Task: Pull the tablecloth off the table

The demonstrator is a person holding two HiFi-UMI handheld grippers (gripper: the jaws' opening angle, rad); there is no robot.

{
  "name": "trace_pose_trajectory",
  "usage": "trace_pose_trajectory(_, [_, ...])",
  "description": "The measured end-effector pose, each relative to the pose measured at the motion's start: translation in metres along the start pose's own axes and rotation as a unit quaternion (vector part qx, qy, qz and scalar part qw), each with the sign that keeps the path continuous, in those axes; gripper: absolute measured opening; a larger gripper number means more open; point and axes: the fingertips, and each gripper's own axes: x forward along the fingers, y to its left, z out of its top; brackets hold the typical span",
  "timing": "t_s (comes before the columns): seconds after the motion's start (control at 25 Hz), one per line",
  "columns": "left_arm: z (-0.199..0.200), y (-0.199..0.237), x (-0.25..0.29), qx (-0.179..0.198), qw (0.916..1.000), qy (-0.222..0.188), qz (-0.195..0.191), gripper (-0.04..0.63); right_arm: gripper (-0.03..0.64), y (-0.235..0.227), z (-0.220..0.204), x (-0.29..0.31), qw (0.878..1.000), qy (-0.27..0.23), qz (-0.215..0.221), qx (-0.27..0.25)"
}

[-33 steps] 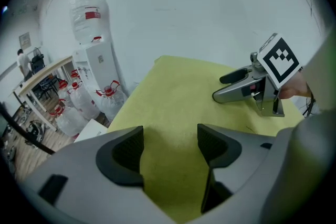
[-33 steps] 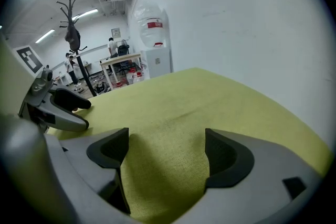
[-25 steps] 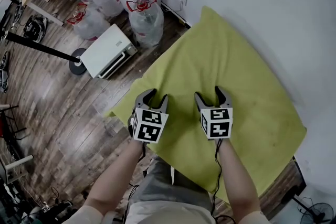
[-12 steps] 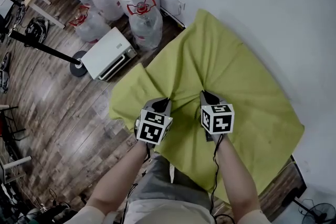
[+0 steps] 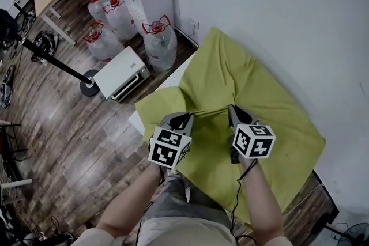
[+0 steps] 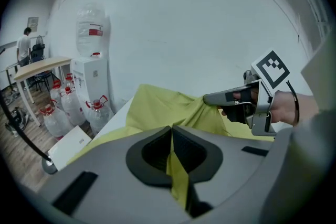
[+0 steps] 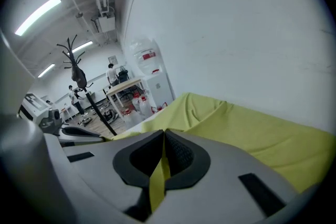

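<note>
left gripper (image 5: pixel 183 118), right gripper (image 5: pixel 233 110), jaws pinching yellow tablecloth (image 5: pixel 256 95), white table (image 5: pixel 172 79), wood floor (image 5: pixel 69 124)

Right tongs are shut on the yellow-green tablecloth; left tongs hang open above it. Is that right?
No. The left tongs are shut on the tablecloth too: the left gripper view shows a fold pinched between its closed jaws. The right tongs are shut on it, as stated.

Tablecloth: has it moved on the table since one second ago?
Yes. The tablecloth has slid toward the person, baring the table edge beside the nearest water bottle.
</note>
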Motion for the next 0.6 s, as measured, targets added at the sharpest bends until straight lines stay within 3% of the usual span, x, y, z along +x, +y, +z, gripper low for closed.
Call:
trace_pose_trajectory(0.36, [0.090,-0.023,-0.068,0.036,0.9956,-0.085,0.015,0.021,0.029,0.044,0.104,-0.091,0.992,-0.118,0.028,-0.022])
trace_pose_trajectory(0.6, [0.169,-0.024,-0.131,0.061,0.9847,-0.159,0.035,0.021,0.029,0.100,0.195,-0.151,0.973,-0.207,0.072,-0.075])
